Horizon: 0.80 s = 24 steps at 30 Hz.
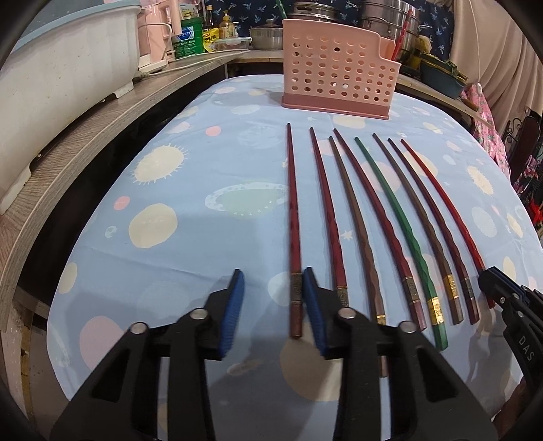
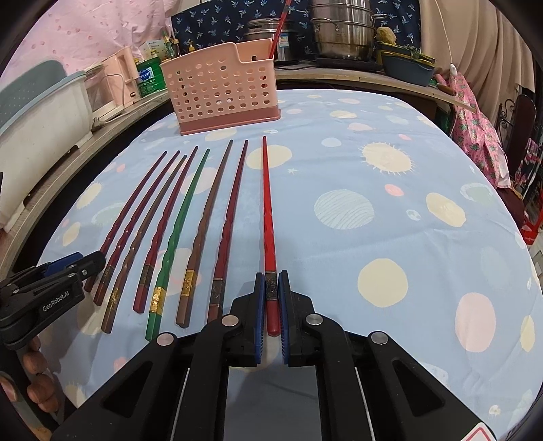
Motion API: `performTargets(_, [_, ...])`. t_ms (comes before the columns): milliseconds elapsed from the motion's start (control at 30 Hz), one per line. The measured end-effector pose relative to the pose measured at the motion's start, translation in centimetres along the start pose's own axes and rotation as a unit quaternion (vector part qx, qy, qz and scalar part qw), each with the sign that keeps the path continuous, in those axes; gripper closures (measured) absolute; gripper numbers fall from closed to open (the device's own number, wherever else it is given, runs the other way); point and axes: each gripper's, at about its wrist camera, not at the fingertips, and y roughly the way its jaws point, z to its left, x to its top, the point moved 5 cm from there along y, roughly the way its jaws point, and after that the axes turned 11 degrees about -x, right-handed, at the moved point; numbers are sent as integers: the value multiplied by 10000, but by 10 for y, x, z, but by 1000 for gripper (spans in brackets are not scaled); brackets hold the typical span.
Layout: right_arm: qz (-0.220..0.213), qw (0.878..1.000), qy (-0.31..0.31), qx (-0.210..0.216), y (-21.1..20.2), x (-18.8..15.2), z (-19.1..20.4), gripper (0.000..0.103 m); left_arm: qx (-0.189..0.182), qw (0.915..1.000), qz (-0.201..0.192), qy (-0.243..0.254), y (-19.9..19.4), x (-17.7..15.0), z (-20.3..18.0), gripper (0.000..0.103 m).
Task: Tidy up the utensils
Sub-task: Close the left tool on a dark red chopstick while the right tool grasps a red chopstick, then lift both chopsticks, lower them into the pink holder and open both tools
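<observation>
Clenching the bright red chopstick (image 2: 269, 237), right tongs (image 2: 271, 298) grip; left tongs (image 1: 273, 305) gape wide.

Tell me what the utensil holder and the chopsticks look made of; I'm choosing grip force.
Pink utensil holder: moulded plastic, matte, judging by its punched round holes. Red chopstick and the others: probably lacquered wood, glossy, with metallic-looking bands near the thick ends.

**Even indoor light, heavy fisheye bend**

Soft, fairly bright light falls from above on the tablecloth (image 1: 190, 244), throwing faint shadows just under the left gripper (image 1: 273, 298) and right gripper (image 2: 271, 298). Small glints show on the steel pots (image 2: 342, 30). Straight edges bow hard; black vignette fills the corners. The near gripper bodies look slightly soft.
</observation>
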Motion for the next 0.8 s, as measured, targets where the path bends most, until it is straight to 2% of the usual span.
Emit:
performTargets(100, [10,10000,15,9,0,0,0,96,-96,9999,47,-36,-1,0,0,92])
performTargets(167, [21,10000,30,21,-1,0,0,96,-160,9998,61,-55,-1,-1,0,95])
performTargets(467, [-60,9997,187,117,-15,2,-9,96,-301,9994,67,-168,-12,1,1,96])
performTargets(800, [-640,9967,428,273,-59,44,-23,96,-467,9979,-394,-236,-54,36,-1,96])
